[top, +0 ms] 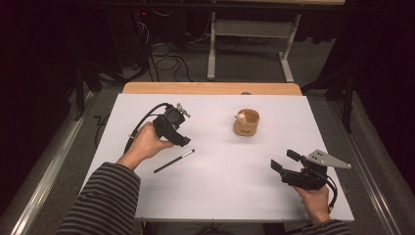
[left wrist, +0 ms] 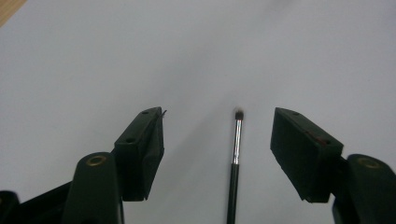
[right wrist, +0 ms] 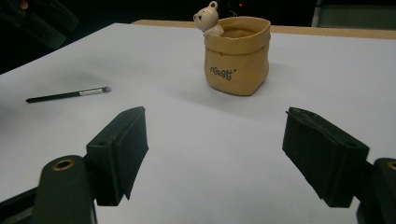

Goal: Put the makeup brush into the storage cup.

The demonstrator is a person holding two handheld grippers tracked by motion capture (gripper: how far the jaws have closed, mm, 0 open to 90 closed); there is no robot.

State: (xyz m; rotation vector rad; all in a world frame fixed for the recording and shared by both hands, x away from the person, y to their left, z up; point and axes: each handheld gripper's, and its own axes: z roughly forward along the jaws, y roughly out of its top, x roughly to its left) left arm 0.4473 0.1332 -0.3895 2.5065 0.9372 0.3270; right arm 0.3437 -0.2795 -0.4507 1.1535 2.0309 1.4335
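A white counter (top: 215, 196) carries a tan bag-shaped pot (top: 246, 122) with a small bear figure toward its far edge. The left tongs (left wrist: 217, 140) stand wide astride a slim black brush (left wrist: 235, 161), silver-collared and dark-tipped, lying flat left of centre, untouched. The right tongs (top: 282, 160) rest wide and empty near the right-hand near corner.

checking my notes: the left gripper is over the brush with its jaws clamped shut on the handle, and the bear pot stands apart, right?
Not clamped. In the left gripper view the left gripper stands open, its pads clear of the brush lying between them. The bear pot does stand apart.
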